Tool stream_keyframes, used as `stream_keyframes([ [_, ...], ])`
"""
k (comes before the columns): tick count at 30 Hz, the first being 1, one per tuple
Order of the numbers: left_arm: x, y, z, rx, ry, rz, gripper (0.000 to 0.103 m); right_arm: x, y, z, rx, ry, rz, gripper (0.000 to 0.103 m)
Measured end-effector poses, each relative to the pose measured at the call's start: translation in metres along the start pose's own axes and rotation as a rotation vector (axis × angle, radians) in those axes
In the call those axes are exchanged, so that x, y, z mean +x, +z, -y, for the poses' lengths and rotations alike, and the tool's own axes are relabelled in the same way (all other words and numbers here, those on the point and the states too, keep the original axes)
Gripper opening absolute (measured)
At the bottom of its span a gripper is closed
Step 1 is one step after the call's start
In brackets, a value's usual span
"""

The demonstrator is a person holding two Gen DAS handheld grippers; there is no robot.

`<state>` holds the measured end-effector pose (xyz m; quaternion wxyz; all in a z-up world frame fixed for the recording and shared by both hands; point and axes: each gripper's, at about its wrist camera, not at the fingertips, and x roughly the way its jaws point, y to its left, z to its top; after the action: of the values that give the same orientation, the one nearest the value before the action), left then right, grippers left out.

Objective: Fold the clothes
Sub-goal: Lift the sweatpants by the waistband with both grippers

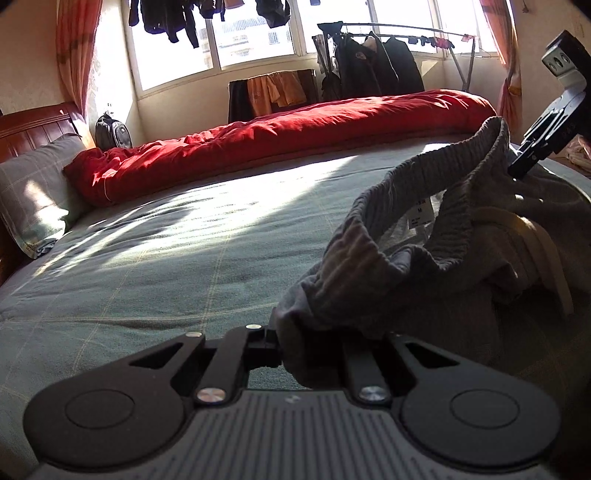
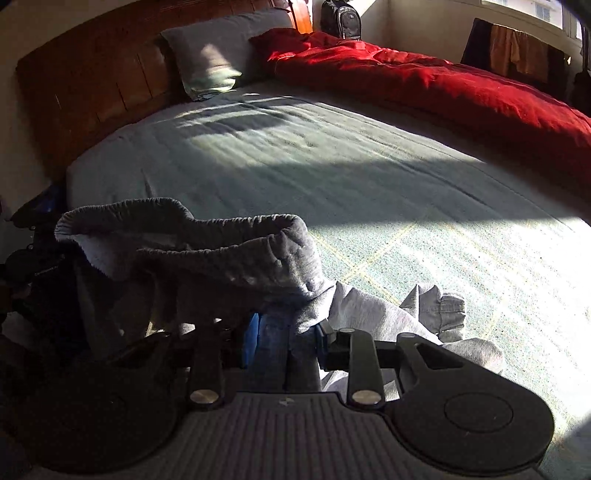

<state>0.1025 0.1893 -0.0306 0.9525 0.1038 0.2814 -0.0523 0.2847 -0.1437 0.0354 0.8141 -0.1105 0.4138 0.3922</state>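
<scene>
Grey sweatpants occupy the frame's lower right on the bed; left gripper pinches the waistband; right gripper clamps the opposite side; draw the waistband taut and level before laying flat.

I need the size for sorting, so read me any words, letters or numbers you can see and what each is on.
"M": on the white tag sewn inside the waistband of the grey sweatpants.
Other print on that tag, above and below the M: too small and blurred to read.
Pale logo on the black backpack by the headboard: unreadable.
Nothing else legible.
</scene>
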Motion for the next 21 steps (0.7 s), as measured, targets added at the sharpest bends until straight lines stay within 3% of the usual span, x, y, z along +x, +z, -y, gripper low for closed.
stream_keyframes([
  [12, 0.001, 0.001, 0.003, 0.010, 0.001, -0.004, 0.013, -0.007, -0.010, 0.001, 0.007, -0.074, -0.013, 0.043],
  [18, 0.004, 0.000, 0.000, -0.004, -0.002, -0.020, 0.015, -0.005, -0.014, 0.010, 0.030, -0.088, 0.043, 0.061],
  [21, 0.007, 0.000, 0.001, -0.005, 0.000, -0.028, 0.015, -0.005, -0.016, 0.015, 0.028, -0.084, 0.070, 0.062],
])
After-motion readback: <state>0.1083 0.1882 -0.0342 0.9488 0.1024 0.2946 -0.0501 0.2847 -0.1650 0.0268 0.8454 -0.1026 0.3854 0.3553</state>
